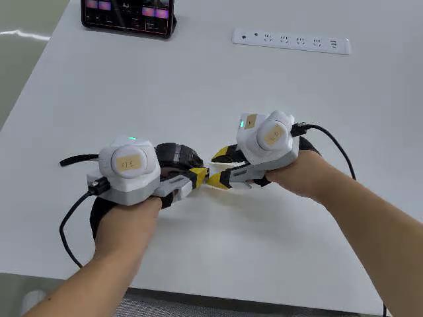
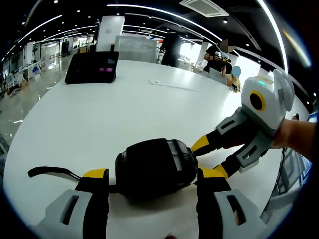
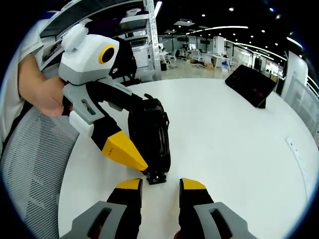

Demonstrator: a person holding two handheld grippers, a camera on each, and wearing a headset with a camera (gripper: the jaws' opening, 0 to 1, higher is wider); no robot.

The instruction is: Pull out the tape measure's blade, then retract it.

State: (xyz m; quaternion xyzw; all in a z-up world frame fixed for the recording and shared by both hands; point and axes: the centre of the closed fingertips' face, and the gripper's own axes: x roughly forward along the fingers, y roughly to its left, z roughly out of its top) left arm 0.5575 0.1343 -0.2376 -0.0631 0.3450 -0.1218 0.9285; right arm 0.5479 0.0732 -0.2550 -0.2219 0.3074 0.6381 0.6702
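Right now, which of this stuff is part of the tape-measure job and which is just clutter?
In the job:
- tape measure, held between the jaws of the left gripper
- right gripper, open, just short of the blade end

Just lying about:
- tablet, at the table's far edge
- power strip, far side of the white table

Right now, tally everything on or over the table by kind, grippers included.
grippers: 2 (left gripper, right gripper)
tape measure: 1
power strip: 1
tablet: 1
Total: 5
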